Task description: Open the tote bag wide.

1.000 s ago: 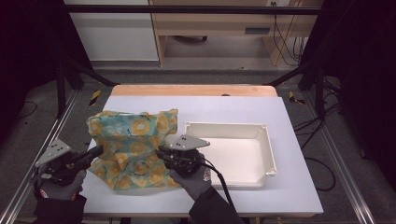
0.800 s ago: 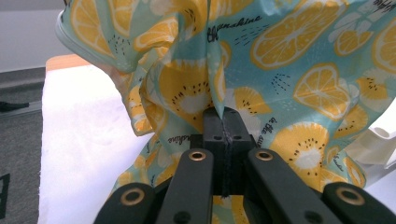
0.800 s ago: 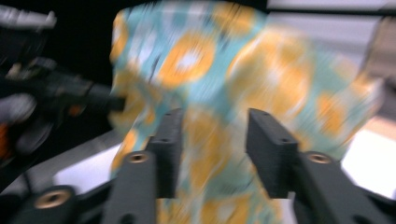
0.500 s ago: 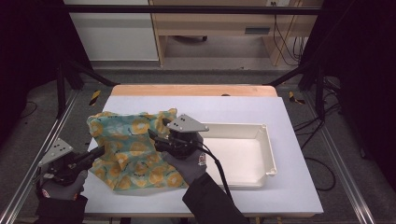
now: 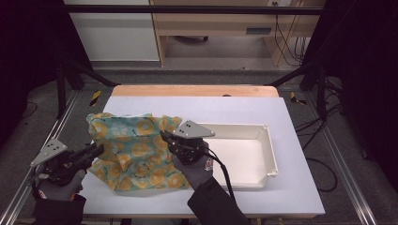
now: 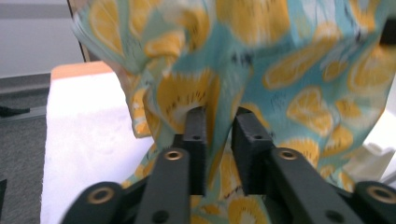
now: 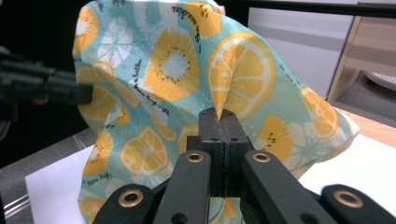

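Right gripper view: the right gripper (image 7: pixel 219 122) is clamped on a fold of the citrus-print cloth (image 7: pixel 187 74), lifting it off the bench (image 5: pixel 244 110). The left gripper (image 6: pixel 218 122), jaws just opening, straddles the cloth edge without pinching, freeing it.

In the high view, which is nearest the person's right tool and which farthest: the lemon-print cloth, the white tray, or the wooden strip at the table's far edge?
From the right tool:
1. Lemon-print cloth: pinched in its shut jaws, on its left.
2. White tray: just beside it, on its right.
3. Wooden strip: at the table's far edge, well beyond both.
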Action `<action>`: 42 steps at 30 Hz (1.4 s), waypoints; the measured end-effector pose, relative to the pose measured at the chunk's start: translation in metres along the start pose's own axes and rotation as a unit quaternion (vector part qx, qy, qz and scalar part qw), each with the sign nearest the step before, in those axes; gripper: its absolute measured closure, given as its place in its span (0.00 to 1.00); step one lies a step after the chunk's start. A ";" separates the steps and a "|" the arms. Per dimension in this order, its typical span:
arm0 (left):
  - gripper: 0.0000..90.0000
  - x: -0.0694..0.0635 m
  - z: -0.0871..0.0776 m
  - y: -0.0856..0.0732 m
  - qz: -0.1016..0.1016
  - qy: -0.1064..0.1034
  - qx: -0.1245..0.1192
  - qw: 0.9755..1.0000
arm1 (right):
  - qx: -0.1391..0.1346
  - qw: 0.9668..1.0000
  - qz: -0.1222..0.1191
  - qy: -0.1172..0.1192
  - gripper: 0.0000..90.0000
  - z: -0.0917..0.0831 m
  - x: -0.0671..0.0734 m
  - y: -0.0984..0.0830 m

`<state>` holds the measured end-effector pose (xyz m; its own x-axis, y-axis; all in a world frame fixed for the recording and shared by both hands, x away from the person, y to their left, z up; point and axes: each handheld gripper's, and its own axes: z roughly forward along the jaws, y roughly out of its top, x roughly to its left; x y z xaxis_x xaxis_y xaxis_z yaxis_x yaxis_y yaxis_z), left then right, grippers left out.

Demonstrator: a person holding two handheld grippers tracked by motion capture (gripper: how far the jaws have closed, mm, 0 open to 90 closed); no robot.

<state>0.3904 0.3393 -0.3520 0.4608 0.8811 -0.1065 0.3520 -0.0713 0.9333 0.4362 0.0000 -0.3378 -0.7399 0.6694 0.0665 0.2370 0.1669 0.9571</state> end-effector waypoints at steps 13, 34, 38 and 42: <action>0.50 -0.006 0.000 0.035 0.014 0.025 -0.035 0.999 | 0.010 1.000 -0.010 0.021 1.00 -0.003 0.010 -0.010; 1.00 -0.006 -0.007 0.011 0.025 0.023 -0.010 0.999 | 0.014 0.999 -0.003 0.029 1.00 -0.008 0.022 -0.032; 1.00 -0.003 -0.004 0.003 0.022 0.027 0.002 0.999 | 0.027 0.999 0.000 0.026 1.00 -0.002 0.022 -0.039; 1.00 -0.001 -0.003 -0.002 0.020 0.028 0.009 0.999 | 0.039 0.999 0.005 0.025 1.00 0.007 0.023 -0.045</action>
<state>0.3870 0.3396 -0.3526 0.4288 0.9021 -0.0487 0.3491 -0.1157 0.9299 0.4128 0.0127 -0.3810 -0.7676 0.6343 0.0918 0.2909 0.2171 0.9318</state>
